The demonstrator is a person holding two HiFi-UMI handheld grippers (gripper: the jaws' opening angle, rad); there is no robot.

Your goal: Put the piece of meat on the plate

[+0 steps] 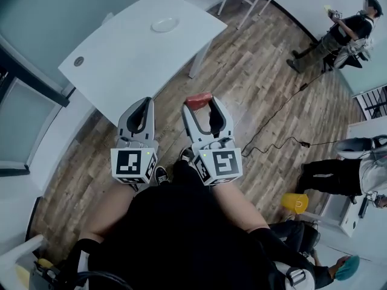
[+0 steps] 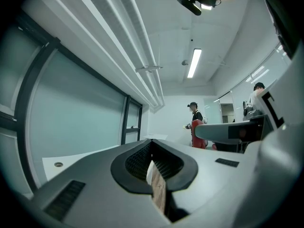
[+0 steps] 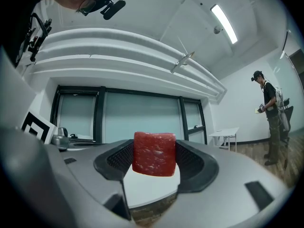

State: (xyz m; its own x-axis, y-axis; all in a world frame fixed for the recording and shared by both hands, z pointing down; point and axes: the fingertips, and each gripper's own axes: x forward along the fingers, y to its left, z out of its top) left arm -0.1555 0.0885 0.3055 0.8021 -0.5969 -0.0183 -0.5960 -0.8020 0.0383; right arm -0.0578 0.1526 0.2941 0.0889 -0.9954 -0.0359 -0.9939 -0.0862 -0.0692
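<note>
Currently right gripper (image 1: 203,109) is clamped on the red, block-shaped piece of raw meat (image 3: 154,154). The meat sits at the very tips with flat faces against both pads and is carried in the air. Left gripper (image 1: 143,109) is just beside it. Its jaws are together with nothing between them, only floor showing through the slot.

Both grippers hang over the wood-plank floor (image 1: 242,77), short of the near corner of the white rectangular bench (image 1: 127,59). The meat is not over the bench yet.

Key relation: the small white round plate (image 1: 164,24) lies ahead and slightly to the left of the meat, well apart from it, toward the far side of the bench. The bench top around the plate is bare.

Judgement: this is the carry phase and placing is not done. The next move looks like a forward reach, angled slightly left, then lowering over the plate. The left gripper is no nearer in any useful way and is idle.

A person (image 1: 338,35) stands far off by the wall.
</note>
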